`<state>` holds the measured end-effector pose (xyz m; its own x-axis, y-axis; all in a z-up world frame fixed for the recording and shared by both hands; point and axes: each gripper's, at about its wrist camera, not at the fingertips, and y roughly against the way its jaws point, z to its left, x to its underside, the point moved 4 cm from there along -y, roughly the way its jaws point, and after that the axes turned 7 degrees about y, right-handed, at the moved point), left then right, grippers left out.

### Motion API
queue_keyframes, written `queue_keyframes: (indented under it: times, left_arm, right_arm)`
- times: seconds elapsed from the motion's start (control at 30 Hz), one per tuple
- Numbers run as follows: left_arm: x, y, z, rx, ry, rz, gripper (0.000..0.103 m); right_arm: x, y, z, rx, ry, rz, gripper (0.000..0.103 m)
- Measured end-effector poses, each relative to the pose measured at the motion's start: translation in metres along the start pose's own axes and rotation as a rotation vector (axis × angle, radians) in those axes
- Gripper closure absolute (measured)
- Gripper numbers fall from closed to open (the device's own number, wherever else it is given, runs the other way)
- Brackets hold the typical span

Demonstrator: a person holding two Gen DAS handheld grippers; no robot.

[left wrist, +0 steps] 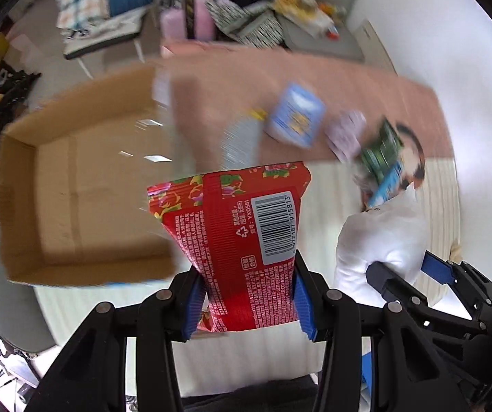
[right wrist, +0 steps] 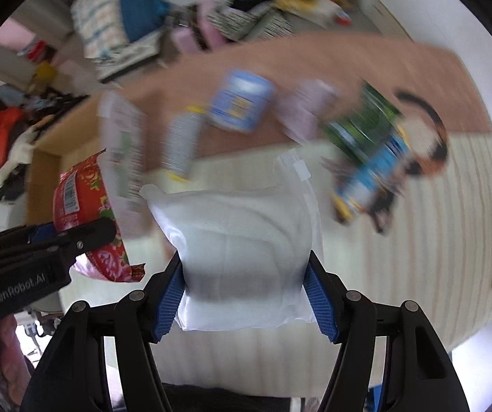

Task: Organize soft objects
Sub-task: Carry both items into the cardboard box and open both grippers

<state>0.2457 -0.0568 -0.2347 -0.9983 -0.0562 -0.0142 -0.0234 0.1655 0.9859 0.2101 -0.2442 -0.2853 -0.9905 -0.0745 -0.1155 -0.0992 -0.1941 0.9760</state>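
Your left gripper (left wrist: 246, 295) is clamped on a red flower-printed plastic packet (left wrist: 242, 237), held in the air just beside the open brown cardboard box (left wrist: 84, 185). Your right gripper (right wrist: 246, 295) is clamped on a soft white padded pack (right wrist: 242, 237), held above the striped cream mat (right wrist: 434, 240). More packets lie blurred on the pink cloth (left wrist: 246, 75) beyond. To place well, likely carry the red packet fully over the box's near wall, lower it inside before releasing, and keep the white pack clear to the right.
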Motion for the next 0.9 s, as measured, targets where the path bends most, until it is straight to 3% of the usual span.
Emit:
queue_keyframes:
  times: [0.2, 0.43, 0.53, 0.67, 0.9]
  left_arm:
    - [-0.052, 0.028, 0.108, -0.071, 0.03, -0.012, 0.061]
    - [-0.115, -0.018, 0.209, -0.064, 0.098, 0.128, 0.061]
    - [-0.137, -0.048, 0.233, -0.052, 0.097, 0.192, 0.061]
    - [-0.158, -0.094, 0.232, -0.013, 0.102, 0.273, 0.061]
    - [-0.164, -0.144, 0.234, 0.041, 0.082, 0.381, 0.061]
  right_arm:
    - [-0.073, -0.011, 0.123, -0.052, 0.072, -0.022, 0.035]
    - [-0.141, -0.086, 0.236, -0.043, 0.105, 0.061, 0.035]
    - [-0.158, -0.117, 0.259, -0.024, 0.107, 0.098, 0.035]
    - [-0.178, -0.165, 0.269, 0.014, 0.102, 0.153, 0.035]
    - [-0.191, -0.212, 0.269, 0.086, 0.127, 0.203, 0.035]
